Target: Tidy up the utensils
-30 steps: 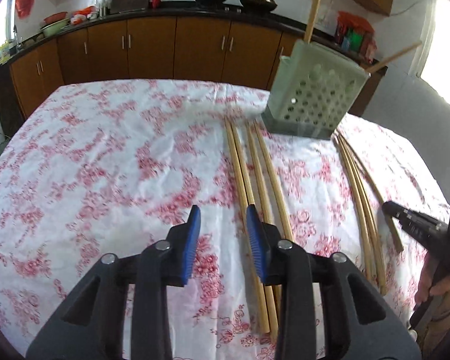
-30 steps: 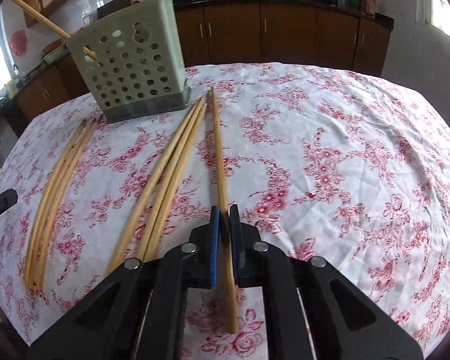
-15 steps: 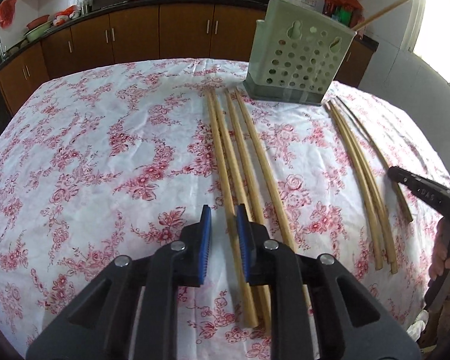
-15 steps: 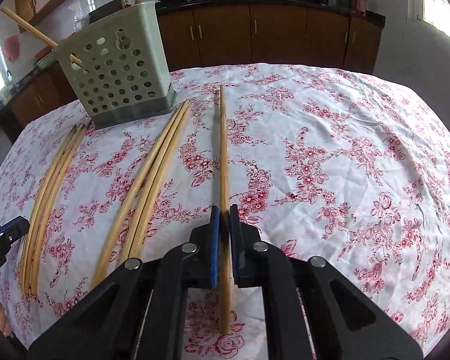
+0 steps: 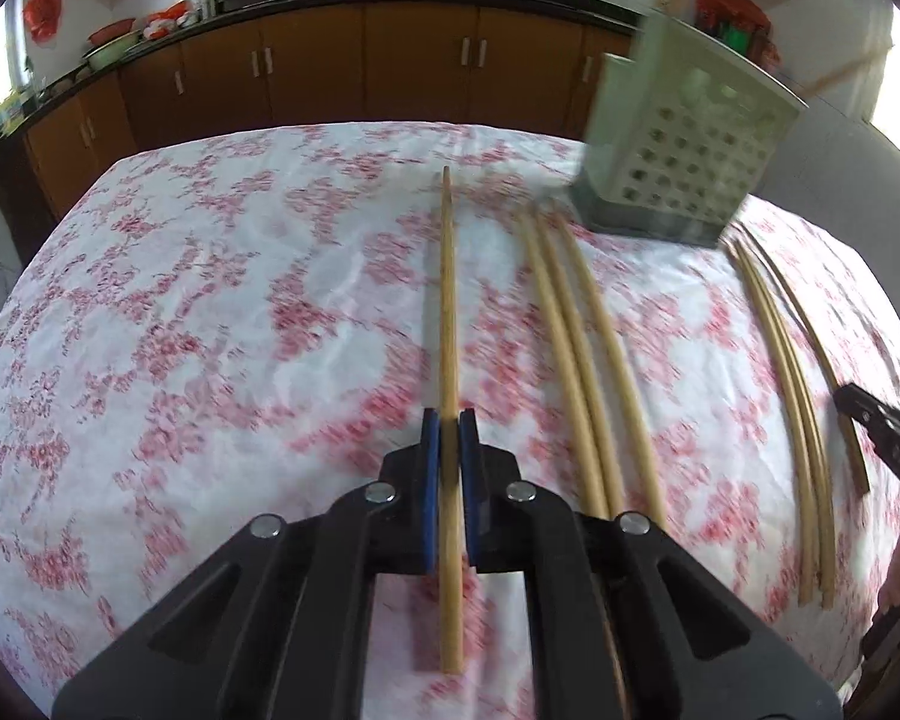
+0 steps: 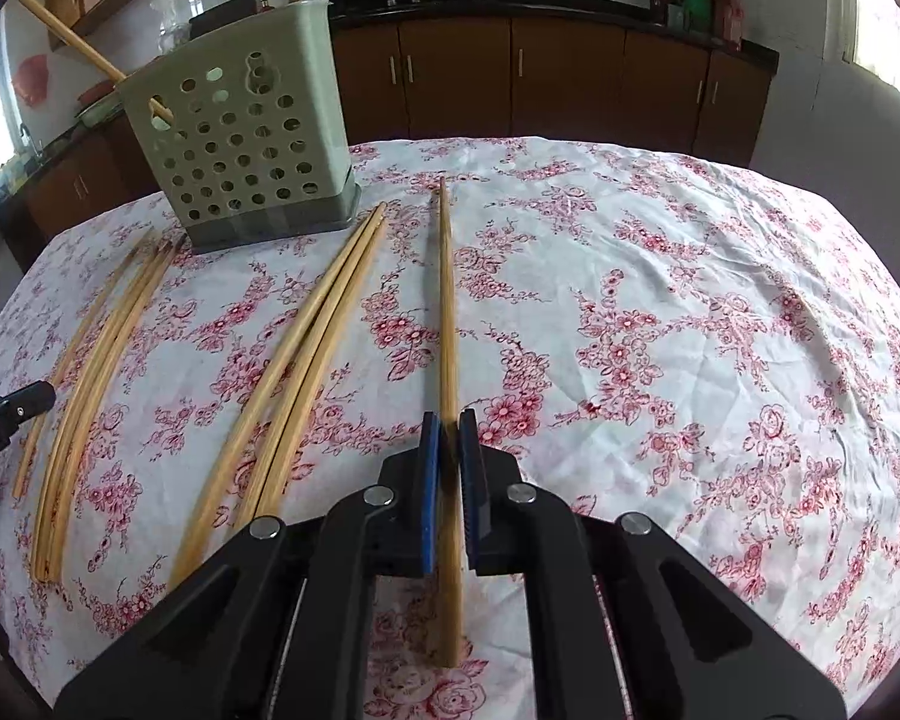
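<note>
Left gripper clamped on one chopstick left of the perforated holder — jaws just closed. Right gripper clamped on another chopstick right of the holder — presumably for insertion upright. Loose chopsticks lying below the holder.

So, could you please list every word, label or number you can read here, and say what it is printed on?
"...Robot.AI": white print on the left gripper, seen in the right wrist view. Its start is cut off at the picture's edge, so the reading is uncertain.
White print on the right gripper, seen in the left wrist view, is too blurred to read.
No other text can be read.
</note>
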Demonstrator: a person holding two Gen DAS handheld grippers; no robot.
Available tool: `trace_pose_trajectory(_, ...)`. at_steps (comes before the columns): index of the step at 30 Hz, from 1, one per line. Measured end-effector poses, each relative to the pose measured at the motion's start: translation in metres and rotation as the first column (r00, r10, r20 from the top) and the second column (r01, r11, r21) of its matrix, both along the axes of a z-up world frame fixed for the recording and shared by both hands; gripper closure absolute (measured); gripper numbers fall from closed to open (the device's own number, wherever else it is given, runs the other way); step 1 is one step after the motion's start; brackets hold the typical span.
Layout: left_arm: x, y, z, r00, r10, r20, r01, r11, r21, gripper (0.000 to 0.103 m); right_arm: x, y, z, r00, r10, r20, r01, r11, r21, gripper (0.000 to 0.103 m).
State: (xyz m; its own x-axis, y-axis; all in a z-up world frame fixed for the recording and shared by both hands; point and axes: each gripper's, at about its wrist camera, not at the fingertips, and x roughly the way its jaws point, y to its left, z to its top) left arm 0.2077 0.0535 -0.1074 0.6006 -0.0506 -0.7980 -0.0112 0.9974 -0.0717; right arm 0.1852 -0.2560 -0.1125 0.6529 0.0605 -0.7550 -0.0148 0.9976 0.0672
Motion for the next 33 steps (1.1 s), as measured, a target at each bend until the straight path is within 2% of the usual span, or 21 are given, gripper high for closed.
trace_pose_trajectory(6, 0.016, 0.024, -0.001, 1.000, 0.010, 0.008, -0.009, 0.998, -0.062, 0.093, 0.018, -0.016, 0.000, 0.998, -0.062, 0.000, 0.062, 0.998, 0.019, 0.095)
trace_pose_trajectory(10, 0.014, 0.022, -0.001, 0.999, -0.002, 0.034, 0.004, 0.999, -0.044, 0.093, 0.018, -0.017, -0.001, 0.998, -0.063, 0.002, 0.063, 0.998, 0.021, 0.095)
trace_pose_trajectory(15, 0.014, 0.024, -0.001, 0.999, 0.004, 0.034, -0.001, 0.997, -0.079, 0.093, 0.018, -0.015, -0.001, 0.998, -0.064, 0.001, 0.064, 0.998, 0.019, 0.095)
trace_pose_trajectory(24, 0.012, 0.026, -0.001, 0.999, 0.008, 0.035, -0.005, 0.995, -0.097, 0.093, 0.018, -0.012, -0.001, 0.998, -0.063, 0.002, 0.063, 0.998, -0.003, 0.095)
trace_pose_trajectory(33, 0.012, 0.026, 0.000, 0.999, 0.008, 0.034, -0.005, 0.996, -0.085, 0.093, 0.017, -0.012, -0.001, 0.998, -0.064, 0.002, 0.064, 0.998, 0.001, 0.094)
